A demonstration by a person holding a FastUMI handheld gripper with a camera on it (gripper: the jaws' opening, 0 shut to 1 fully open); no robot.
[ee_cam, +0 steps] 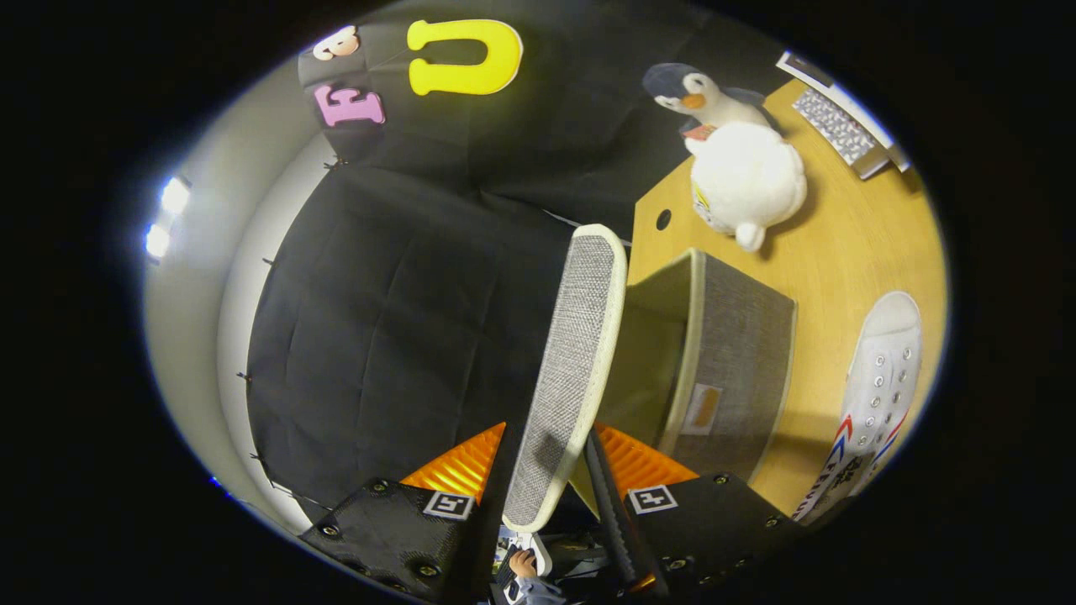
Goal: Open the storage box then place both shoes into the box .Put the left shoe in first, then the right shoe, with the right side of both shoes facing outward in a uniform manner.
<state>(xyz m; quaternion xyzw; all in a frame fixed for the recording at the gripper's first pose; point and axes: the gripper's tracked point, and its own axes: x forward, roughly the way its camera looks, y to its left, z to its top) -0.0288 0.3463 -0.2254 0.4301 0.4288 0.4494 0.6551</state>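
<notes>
Standing on edge between the fingers, the flat grey woven fabric lid with cream trim (570, 378) runs its long axis straight ahead of the gripper (551, 470), which seems clamped on its near end, lifting it clear; just beyond, rightward, the grey fabric storage box (740, 353) gapes open; further right lies the white canvas lace-up shoe (878, 386), toe pointing away.

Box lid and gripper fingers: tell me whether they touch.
Touching. In the gripper view the lid stands raised between the gripper fingers, both pressed against it, above the open storage box.
</notes>
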